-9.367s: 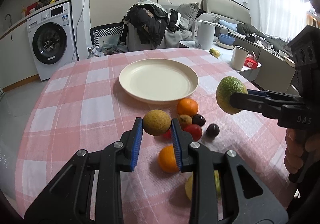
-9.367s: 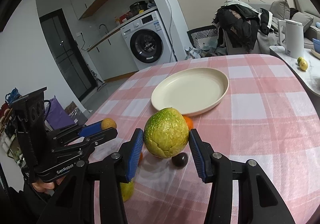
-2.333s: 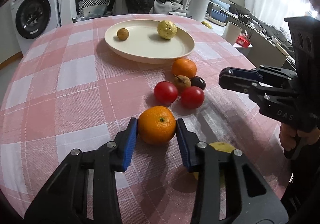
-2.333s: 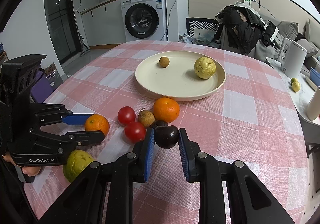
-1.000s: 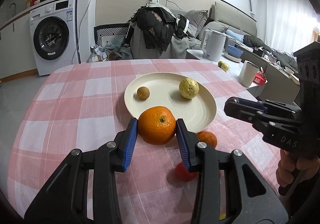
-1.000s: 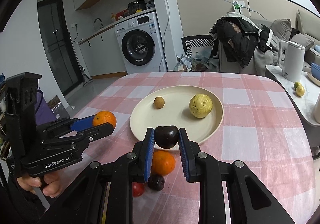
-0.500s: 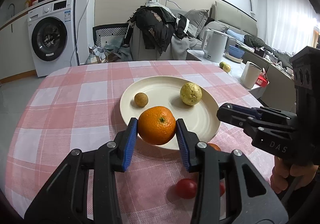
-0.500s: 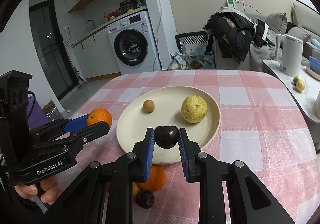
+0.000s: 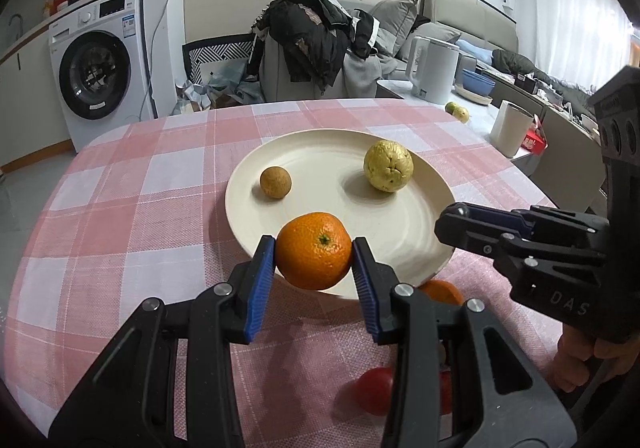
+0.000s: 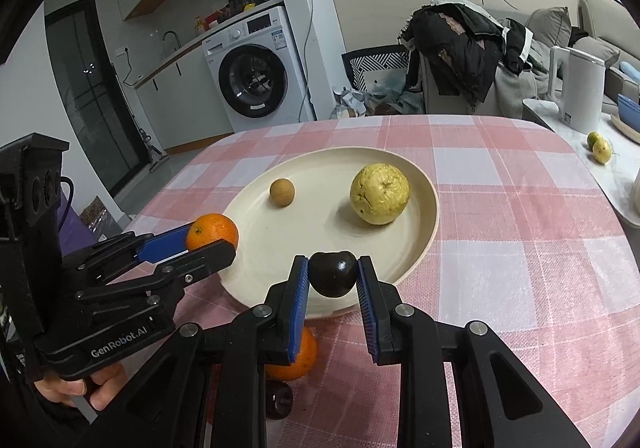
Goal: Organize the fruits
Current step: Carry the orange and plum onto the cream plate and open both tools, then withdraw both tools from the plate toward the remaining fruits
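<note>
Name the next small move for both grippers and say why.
Probably lower both onto the plate and open: the left gripper holds an orange, the right gripper a dark fruit, each above the plate's near edge.

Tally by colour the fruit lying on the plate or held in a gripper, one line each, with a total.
Orange: 1, the orange in the left gripper
Dark: 1, the dark fruit in the right gripper
Yellow-green: 1, the bumpy fruit on the plate
Tan: 1, the small round fruit on the plate
Total: 4

Orange (image 9: pixel 313 250) and dark plum (image 10: pixel 333 274) above plate (image 9: pixel 320 152)
</note>
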Demonstrator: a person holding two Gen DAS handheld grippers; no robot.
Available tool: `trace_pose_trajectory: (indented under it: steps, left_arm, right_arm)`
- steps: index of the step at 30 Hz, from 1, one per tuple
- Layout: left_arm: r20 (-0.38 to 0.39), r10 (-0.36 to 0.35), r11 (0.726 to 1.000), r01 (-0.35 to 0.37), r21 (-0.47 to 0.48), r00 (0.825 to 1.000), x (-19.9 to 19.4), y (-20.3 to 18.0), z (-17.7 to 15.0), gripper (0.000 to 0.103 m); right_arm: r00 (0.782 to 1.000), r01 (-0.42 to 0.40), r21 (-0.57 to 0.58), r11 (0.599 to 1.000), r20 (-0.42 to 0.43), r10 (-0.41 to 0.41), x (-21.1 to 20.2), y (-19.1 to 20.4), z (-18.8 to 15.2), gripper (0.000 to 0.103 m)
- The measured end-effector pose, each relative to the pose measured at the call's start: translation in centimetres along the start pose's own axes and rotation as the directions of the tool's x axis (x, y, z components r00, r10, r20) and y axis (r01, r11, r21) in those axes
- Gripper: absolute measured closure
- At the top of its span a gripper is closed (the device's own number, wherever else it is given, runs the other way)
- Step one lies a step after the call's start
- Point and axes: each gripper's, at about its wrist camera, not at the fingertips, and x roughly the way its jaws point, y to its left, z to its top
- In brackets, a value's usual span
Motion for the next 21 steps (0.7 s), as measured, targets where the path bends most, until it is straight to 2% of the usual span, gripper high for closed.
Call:
trace_pose_trajectory:
  steps: [10, 12, 14, 16, 17, 19, 21]
  left_arm:
    - [0.011, 0.006, 1.0, -0.006, -0.002, 1.0, 0.0, -0.1, -0.2, 0.067]
    - [0.016, 0.006, 1.0, -0.006, -0.006, 1.0, -0.2, 0.0, -0.2, 0.064]
    - [0.011, 0.003, 1.0, -0.003, -0.014, 1.0, -0.4, 0.2, -0.2, 0.058]
    - [0.02, 0.005, 1.0, -0.004, -0.023, 1.0, -1.0, 0.3, -0.1, 0.046]
    - [0.028, 0.006, 1.0, -0.006, -0.025, 1.0, -1.6, 0.3, -0.1, 0.044]
    - [0.041, 0.01, 1.0, -0.008, -0.029, 0.999, -2.6, 0.4, -0.1, 0.028]
    - [0.058, 0.017, 0.999, -0.015, -0.037, 0.998, -3.9, 0.6, -0.3, 0.019]
  right_arm:
    - [0.999, 0.03, 0.002, 1.0, -0.017, -0.03, 0.7, 0.1, 0.1, 0.078]
    - [0.999, 0.043, 0.004, 0.999, -0.018, -0.043, 0.7, 0.0, 0.1, 0.073]
    - [0.999, 0.051, 0.004, 0.999, -0.007, -0.051, 0.4, -0.1, 0.1, 0.071]
    - [0.998, 0.063, 0.007, 0.998, -0.003, -0.063, -0.1, -0.2, 0.2, 0.068]
    - [0.998, 0.066, 0.007, 0.998, -0.001, -0.066, -0.4, -0.2, 0.1, 0.064]
    - [0.998, 0.07, 0.001, 0.998, 0.007, -0.07, -1.0, -0.2, 0.1, 0.055]
    - [0.997, 0.074, -0.005, 0.997, 0.012, -0.074, -1.7, -0.1, -0.1, 0.045]
